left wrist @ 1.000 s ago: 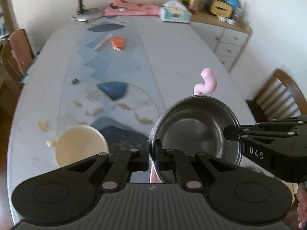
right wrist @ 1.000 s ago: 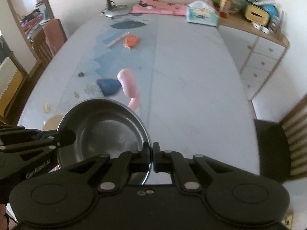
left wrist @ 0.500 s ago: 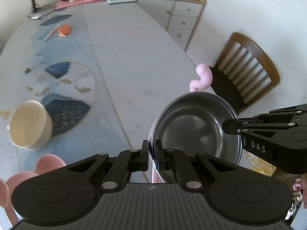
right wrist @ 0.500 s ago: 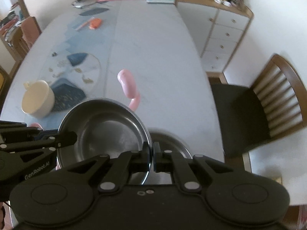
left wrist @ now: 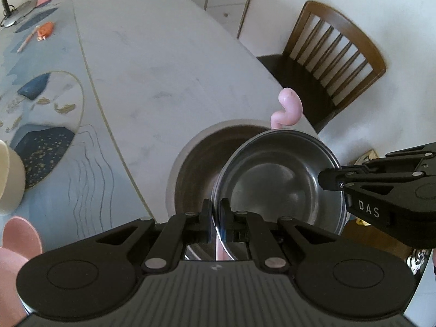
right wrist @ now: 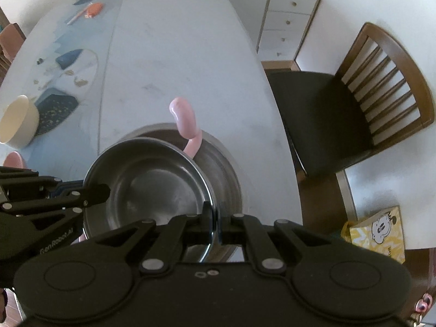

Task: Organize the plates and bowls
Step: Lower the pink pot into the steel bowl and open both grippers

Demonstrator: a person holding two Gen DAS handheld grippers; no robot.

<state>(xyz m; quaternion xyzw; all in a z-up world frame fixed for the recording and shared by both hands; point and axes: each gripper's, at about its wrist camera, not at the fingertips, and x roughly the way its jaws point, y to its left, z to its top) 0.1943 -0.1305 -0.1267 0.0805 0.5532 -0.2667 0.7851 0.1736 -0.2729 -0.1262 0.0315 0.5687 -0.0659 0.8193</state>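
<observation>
A steel bowl (left wrist: 278,188) (right wrist: 152,182) with a pink curved piece (left wrist: 288,109) (right wrist: 185,120) rising behind its far rim hangs between both grippers. My left gripper (left wrist: 216,218) is shut on its near-left rim, and my right gripper (right wrist: 215,220) is shut on the opposite rim. Each gripper shows in the other's view, the right gripper (left wrist: 331,184) and the left gripper (right wrist: 100,190) both pinching the rim. Just under the held bowl, a second, larger steel bowl (left wrist: 193,169) (right wrist: 226,174) rests on the table near its edge, partly hidden.
A cream bowl (right wrist: 19,121) and a pink bowl (left wrist: 19,239) stand on the blue patterned mat (left wrist: 43,147) to the left. A wooden chair (right wrist: 354,103) stands by the table's right edge, with white drawers (right wrist: 288,8) behind and a yellow box (right wrist: 378,231) on the floor.
Both grippers have carried the steel bowl down and over to the table's near right end. The second steel bowl has come into view beneath it. The grips are unchanged.
</observation>
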